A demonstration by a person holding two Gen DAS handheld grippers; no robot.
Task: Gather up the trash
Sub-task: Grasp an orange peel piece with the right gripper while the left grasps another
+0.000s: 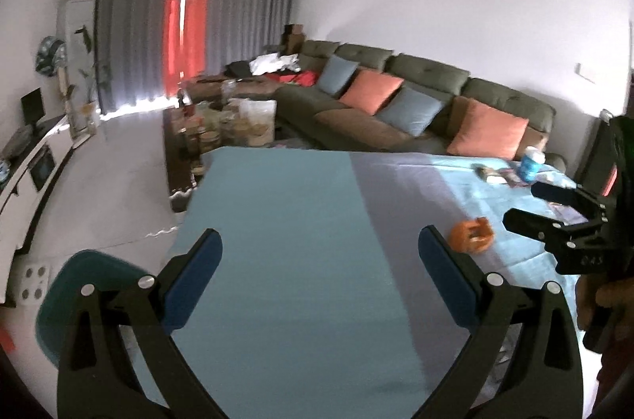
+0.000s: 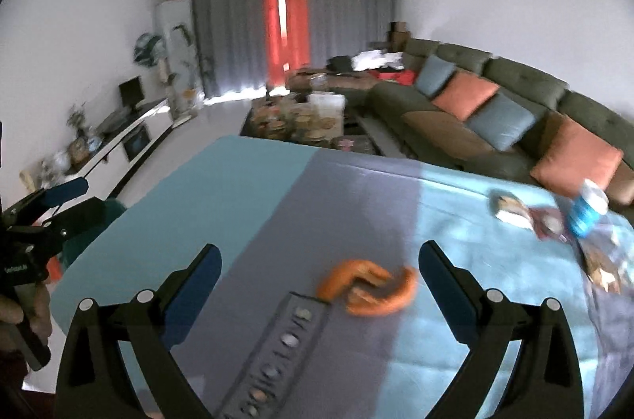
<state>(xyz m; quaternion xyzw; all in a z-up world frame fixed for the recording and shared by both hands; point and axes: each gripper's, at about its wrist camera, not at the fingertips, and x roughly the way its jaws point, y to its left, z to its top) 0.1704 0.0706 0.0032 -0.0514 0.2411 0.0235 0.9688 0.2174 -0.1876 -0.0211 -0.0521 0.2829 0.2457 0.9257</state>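
Orange peel (image 2: pixel 368 286) lies on the table (image 2: pixel 222 181) near its middle, between the spread fingers of the empty right gripper (image 2: pixel 319 270); the left gripper (image 1: pixel 320 256) hovers released beside it.

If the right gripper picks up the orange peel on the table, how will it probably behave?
The orange peel looks thin and curled, so it is probably light and somewhat floppy. Its open, bent shape may flatten or tear between the pads. It lies low on the tablecloth, so rolling seems unlikely.

Green sofa (image 2: pixel 515 94), orange cushions (image 1: pixel 370 90), grey curtains (image 2: pixel 233 23), cluttered coffee table (image 2: pixel 301 120)
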